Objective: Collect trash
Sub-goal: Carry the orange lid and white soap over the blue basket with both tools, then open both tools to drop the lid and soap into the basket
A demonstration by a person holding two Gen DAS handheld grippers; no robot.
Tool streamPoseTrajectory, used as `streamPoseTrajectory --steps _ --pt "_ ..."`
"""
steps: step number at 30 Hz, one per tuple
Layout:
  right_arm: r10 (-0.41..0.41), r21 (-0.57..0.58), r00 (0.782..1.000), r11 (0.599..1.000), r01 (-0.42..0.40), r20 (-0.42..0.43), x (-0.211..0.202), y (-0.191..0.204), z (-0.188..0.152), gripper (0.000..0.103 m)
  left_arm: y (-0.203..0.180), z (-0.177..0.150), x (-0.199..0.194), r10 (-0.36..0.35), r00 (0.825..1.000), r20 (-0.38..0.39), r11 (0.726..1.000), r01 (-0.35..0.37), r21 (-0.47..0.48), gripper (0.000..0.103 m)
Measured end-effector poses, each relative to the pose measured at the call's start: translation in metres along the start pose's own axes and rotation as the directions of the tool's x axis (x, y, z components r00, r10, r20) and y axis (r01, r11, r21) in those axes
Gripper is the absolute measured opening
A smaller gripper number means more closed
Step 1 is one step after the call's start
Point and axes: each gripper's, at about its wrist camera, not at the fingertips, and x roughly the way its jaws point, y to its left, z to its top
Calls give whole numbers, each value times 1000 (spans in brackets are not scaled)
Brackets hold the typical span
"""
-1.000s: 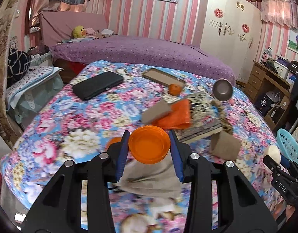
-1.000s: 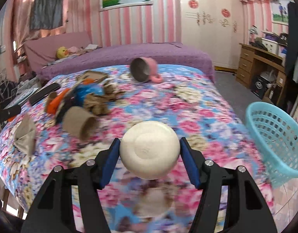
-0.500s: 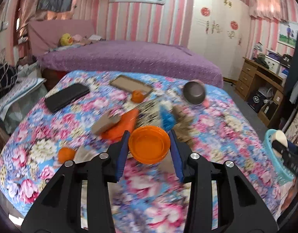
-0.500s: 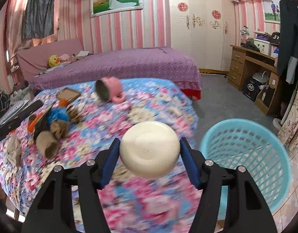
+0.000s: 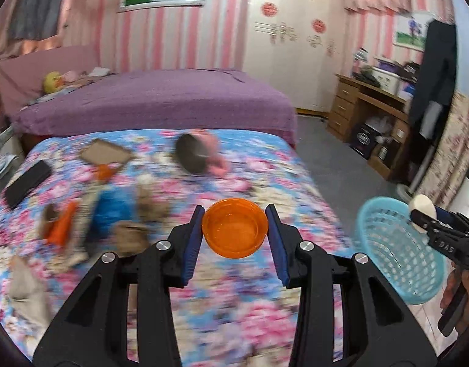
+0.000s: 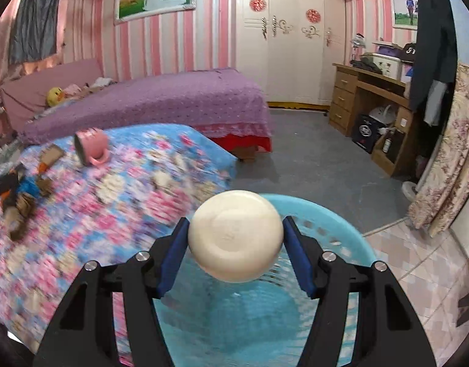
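Home bedroom: purple bed [image 6: 173, 101], white wardrobe [image 6: 292, 36], wooden desk [image 6: 371, 91], pink striped walls [image 5: 179, 39].

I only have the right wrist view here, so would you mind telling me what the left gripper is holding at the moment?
Observer: The left gripper is shut on a small orange bowl, held above the flowered bedspread.
Operator: Thank you. Is that bowl over the basket?
Observer: No; in the left wrist view the blue basket stands off to its right, beside the bed.
Operator: And how does my cream bowl sit from that side?
Observer: The cream bowl in the right gripper shows near the basket's far rim, at the right of the opening.
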Motion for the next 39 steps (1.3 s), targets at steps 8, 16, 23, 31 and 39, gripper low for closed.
streamPoseTrajectory --steps 8,16,23,31,39 --pt "-42 43 999 998 43 -27 5 -53 -23 62 -95 -17 45 -149 986 -81 987 154 55 39" --pt "-87 125 996 988 89 -19 -2 -93 -37 62 -158 -27 74 -241 959 -149 964 254 74 39" --pt "-99 160 995 982 99 -8 -3 -104 -43 62 -192 -35 95 -255 945 -203 953 281 111 39" --pt "-86 160 996 983 86 -3 -1 -101 -44 62 -179 -25 88 -209 965 -159 966 229 118 83" --pt "-71 141 997 987 72 -12 7 -84 -42 62 -134 -18 75 -109 989 -101 986 120 114 96"
